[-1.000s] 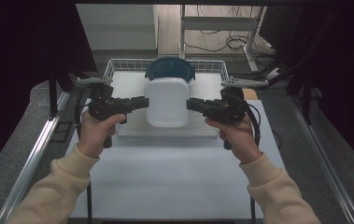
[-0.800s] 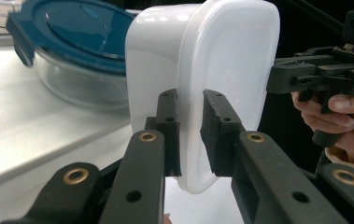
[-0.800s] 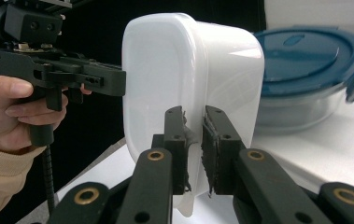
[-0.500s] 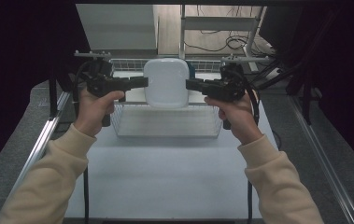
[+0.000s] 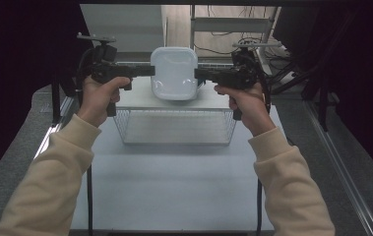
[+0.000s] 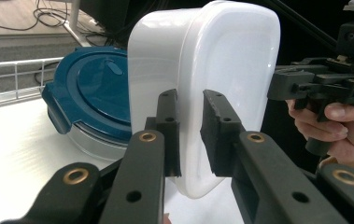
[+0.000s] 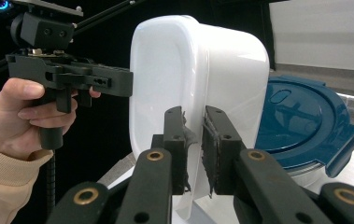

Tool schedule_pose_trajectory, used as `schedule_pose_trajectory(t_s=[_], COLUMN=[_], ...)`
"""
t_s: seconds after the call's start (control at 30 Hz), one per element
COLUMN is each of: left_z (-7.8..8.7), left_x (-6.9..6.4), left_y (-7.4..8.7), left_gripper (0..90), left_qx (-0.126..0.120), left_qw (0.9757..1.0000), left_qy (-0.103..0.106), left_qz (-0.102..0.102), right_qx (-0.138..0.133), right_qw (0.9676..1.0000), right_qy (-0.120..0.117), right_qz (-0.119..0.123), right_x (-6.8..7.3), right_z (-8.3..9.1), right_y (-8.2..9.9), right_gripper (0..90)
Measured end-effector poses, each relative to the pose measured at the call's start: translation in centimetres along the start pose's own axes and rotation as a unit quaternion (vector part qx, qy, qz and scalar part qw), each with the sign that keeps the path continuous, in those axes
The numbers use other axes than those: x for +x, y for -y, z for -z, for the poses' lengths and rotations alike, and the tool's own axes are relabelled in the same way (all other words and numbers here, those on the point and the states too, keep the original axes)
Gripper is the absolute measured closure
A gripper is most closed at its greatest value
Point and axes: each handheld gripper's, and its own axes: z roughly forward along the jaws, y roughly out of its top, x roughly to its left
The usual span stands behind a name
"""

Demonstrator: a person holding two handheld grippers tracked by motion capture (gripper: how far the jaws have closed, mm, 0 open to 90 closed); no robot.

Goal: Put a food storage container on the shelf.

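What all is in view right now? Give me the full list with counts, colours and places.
Tub: one, white, held up between both grippers, open side toward the high view.
Round container: one, clear with blue lid, on the white table just behind the tub.
Wire basket: one, white, on the table below the tub.
Table: one, white.
Cables: several, dark, on the floor beyond.
Left gripper: black, clamped on the tub's left rim.
Right gripper: black, clamped on the right rim.
Sleeves: two, cream.

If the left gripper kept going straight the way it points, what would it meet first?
The white tub itself: the left gripper is already clamped on its rim. Beyond the tub, roughly in line, is the right gripper.
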Motion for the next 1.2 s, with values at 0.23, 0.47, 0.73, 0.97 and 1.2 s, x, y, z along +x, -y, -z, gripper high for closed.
schedule_pose_trajectory(t_s=[0.23,0.47,0.73,0.97,1.2], left_z=[0.1,-0.3,-1.8,-2.3,-3.6], left_x=[-0.5,-0.7,0.9,1.9,3.4], left_y=[-0.9,-2.0,-2.3,-2.7,-3.2], left_gripper=[77.6,77.5,77.5,76.6,74.8], left_qx=[-0.003,0.001,0.013,-0.004,-0.010], left_qw=[1.0000,0.9999,0.9996,0.9986,0.9959], left_qy=[-0.006,-0.012,-0.017,-0.015,-0.011], left_qz=[-0.003,-0.006,0.019,0.051,0.089], right_qx=[-0.007,-0.012,0.000,-0.011,-0.037], right_qw=[1.0000,0.9999,0.9990,0.9969,0.9877], right_qy=[0.001,0.000,0.007,0.003,-0.015], right_qz=[0.002,-0.012,-0.045,-0.078,-0.151], right_x=[0.1,-0.6,-2.5,-3.5,-5.7], right_z=[0.2,0.3,-0.9,-1.7,-2.6], right_y=[-0.6,-1.2,-1.2,-1.4,-1.3], right_gripper=[79.8,80.1,79.8,77.0,75.1])
